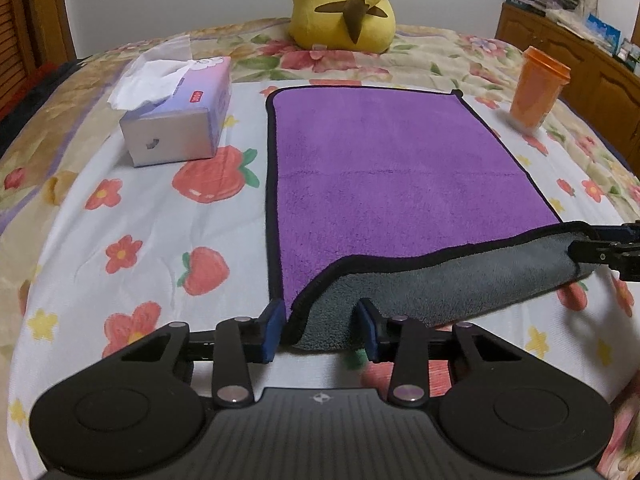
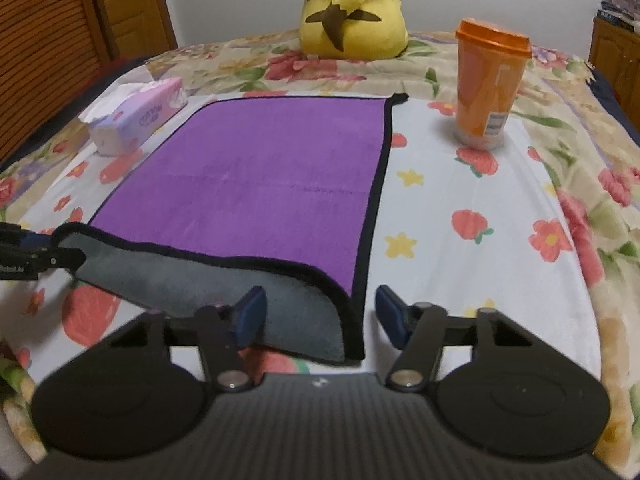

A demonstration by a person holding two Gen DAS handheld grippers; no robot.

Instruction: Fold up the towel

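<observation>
A purple towel point(image 1: 392, 160) with black trim and a grey underside lies on the bed; it also shows in the right wrist view point(image 2: 264, 184). Its near edge is lifted and curled, showing grey. My left gripper point(image 1: 320, 330) stands open around the towel's near left corner, the pads apart on either side of it. My right gripper point(image 2: 318, 318) stands open around the near right corner. Each gripper also shows in the other's view, at the opposite corner: the right gripper point(image 1: 608, 250) and the left gripper point(image 2: 24, 254).
A tissue box point(image 1: 180, 116) sits left of the towel. An orange lidded cup point(image 2: 486, 84) stands to the right. A yellow plush toy point(image 1: 344, 4) sits at the far side. The bed has a floral sheet point(image 1: 140, 240). A wooden cabinet point(image 1: 580, 64) stands at right.
</observation>
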